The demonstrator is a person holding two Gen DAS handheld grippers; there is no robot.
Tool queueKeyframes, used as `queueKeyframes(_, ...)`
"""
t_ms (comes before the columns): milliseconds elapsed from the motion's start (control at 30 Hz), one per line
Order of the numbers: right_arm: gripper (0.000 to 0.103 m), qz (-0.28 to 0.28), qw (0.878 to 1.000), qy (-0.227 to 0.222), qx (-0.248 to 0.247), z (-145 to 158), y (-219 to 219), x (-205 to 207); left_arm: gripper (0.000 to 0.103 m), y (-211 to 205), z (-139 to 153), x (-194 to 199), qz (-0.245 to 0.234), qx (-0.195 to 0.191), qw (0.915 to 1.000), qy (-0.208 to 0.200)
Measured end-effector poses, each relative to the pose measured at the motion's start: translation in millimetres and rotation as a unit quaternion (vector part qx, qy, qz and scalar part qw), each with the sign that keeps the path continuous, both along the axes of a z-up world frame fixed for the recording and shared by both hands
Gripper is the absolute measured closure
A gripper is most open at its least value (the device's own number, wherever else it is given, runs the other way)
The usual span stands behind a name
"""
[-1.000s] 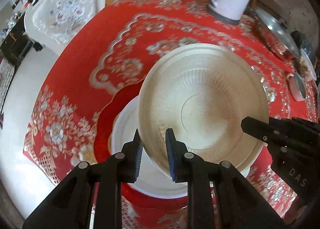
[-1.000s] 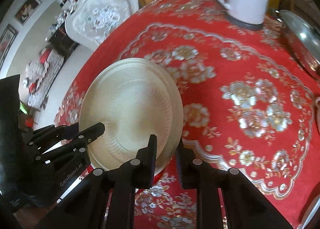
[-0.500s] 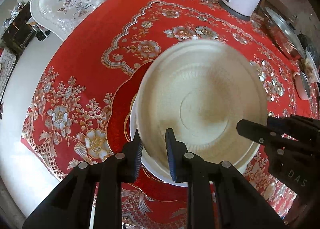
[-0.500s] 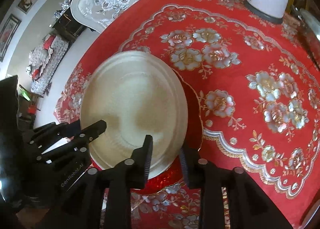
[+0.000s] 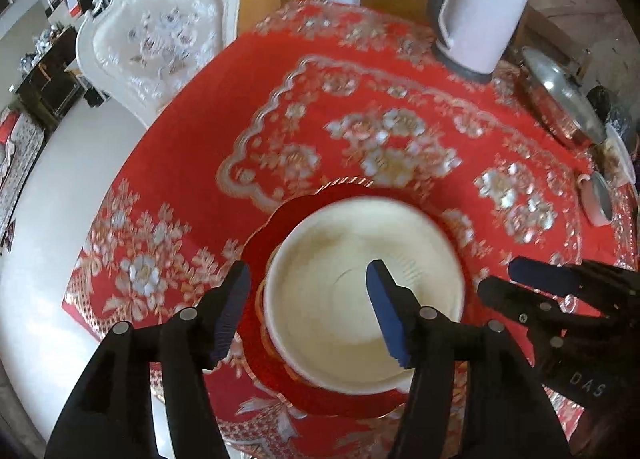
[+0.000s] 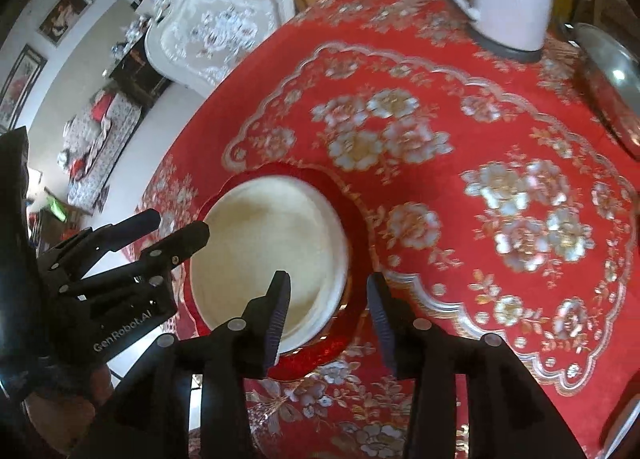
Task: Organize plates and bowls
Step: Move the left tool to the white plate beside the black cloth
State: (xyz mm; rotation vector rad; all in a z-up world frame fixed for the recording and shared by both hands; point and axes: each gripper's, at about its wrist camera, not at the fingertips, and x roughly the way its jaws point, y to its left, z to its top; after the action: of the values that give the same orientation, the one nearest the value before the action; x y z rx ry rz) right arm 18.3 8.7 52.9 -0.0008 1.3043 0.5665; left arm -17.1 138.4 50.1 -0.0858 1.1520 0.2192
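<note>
Your left claw [image 5: 308, 313] is spread wide above the cream bowl [image 5: 360, 299], gripping nothing. Your right claw [image 6: 326, 319] is also apart, over the bowl's right rim. The bowl sits on a red plate [image 5: 280, 235] on the tabletop [image 5: 192, 163]. Farther off stands a kettle [image 5: 476, 15].

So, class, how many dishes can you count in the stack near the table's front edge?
3 can be told apart: a cream plate on top, a white dish showing only as a rim beneath it, and a red scalloped plate at the bottom. More could be hidden between them.
</note>
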Motion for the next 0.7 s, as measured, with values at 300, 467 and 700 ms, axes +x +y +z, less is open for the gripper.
queueKeyframes(300, 0.058, -0.113, 0.993, -0.012, 0.005, 12.5, -92.1, 7.8, 0.044, -79.7, 21.4, 35.2, -0.081, -0.006, 0.9963, -0.028)
queueKeyframes(467, 0.057, -0.175, 0.984, -0.015, 0.000, 15.9, -150.6, -0.3, 0.044, -140.8, 25.5, 47.5, -0.142, -0.013, 0.9891, -0.034)
queueKeyframes(700, 0.056, -0.268, 0.963, -0.015, -0.008, 14.9, -243.4, -26.3, 0.044, -225.1, 22.5, 51.5, -0.218, -0.016, 0.9752, -0.035)
